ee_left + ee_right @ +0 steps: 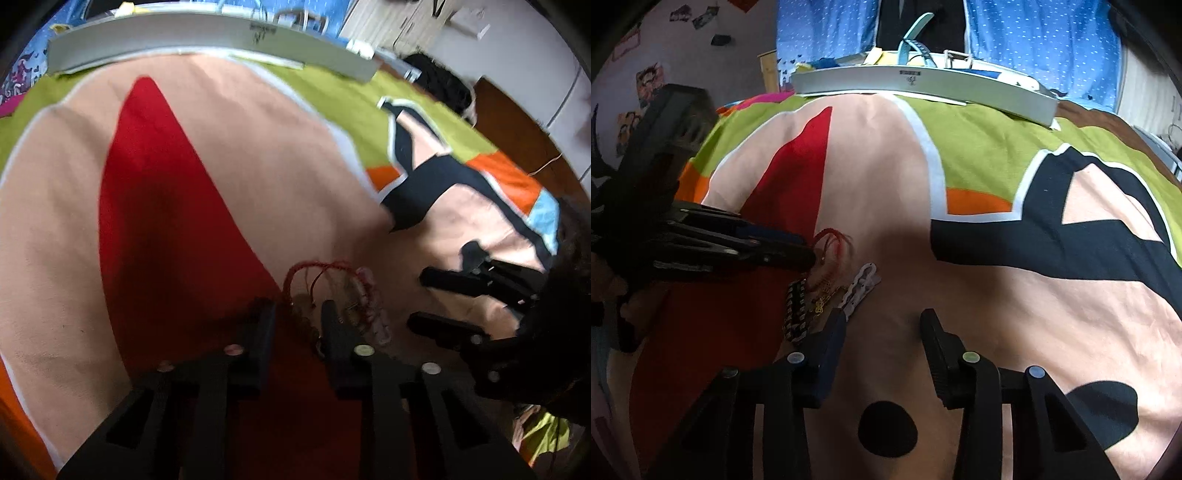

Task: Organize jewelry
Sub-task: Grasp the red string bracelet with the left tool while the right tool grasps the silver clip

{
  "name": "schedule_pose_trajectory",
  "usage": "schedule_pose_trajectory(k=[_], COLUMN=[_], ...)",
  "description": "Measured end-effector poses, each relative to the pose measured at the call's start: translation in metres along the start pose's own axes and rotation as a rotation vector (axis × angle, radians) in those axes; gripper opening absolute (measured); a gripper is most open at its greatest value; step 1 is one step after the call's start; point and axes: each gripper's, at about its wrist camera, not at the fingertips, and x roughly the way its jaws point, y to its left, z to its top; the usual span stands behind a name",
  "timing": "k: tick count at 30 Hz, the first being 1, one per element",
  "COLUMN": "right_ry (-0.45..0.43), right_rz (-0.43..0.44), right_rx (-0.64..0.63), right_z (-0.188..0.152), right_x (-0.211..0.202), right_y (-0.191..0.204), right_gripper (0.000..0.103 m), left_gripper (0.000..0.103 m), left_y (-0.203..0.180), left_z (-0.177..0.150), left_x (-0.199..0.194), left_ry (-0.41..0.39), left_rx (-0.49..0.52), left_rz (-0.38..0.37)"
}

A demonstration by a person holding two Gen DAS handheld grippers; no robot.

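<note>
Reaching low over a bed, we have both grippers closing on a small heap of jewelry (827, 291) that lies on the patterned bedspread (1015, 295), where the red patch meets the peach one.

Our left gripper (298, 314) is the nearer one. Its fingers (334, 325) stand partly open and straddle the heap's near edge, with a red cord bracelet (314, 271) looping just beyond the tips and a pale beaded strand (373, 306) running alongside the right finger. The picture is blurred, so we cannot tell whether anything is pinched yet; it looks like nothing is.

Our right gripper (882, 325) is wide open and holds nothing. The heap lies to its left: the left finger tip touches or nearly touches a silvery hair clip (860, 284), whose long axis runs diagonally away from us toward the upper right. Beside it sit a gold chain (822, 299) and a dark studded band (796, 314), the band lying roughly lengthwise along the finger line.

At the far edge of the bed stands a long grey tray (923, 85), probably where the pieces belong. It carries a small dark logo with a line of writing, too small to read.
</note>
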Motion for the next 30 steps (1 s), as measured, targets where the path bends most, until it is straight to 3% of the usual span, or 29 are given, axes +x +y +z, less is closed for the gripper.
schedule_pose_trajectory(k=[3, 8, 26, 28, 30], right_ry=[0.015, 0.019, 0.085, 0.084, 0.088], right_rz=[0.0, 0.007, 0.053, 0.065, 0.093], right_rx=[-0.013, -0.015, -0.097, -0.091, -0.062], right_z=[0.002, 0.006, 0.029, 0.028, 0.025], right_x=[0.007, 0.011, 0.046, 0.047, 0.047], right_y=[0.001, 0.001, 0.015, 0.016, 0.017], right_gripper=[0.04, 0.04, 0.04, 0.037, 0.026], left_gripper=[0.01, 0.009, 0.005, 0.005, 0.005], left_y=[0.004, 0.009, 0.021, 0.02, 0.018], left_z=[0.002, 0.005, -0.009, -0.011, -0.012], left_x=[0.005, 0.008, -0.018, -0.02, -0.021], left_ry=[0.022, 0.039, -0.03, -0.033, -0.039], left_rx=[-0.01, -0.029, -0.134, -0.13, -0.126], left_rz=[0.022, 0.028, 0.136, 0.144, 0.153])
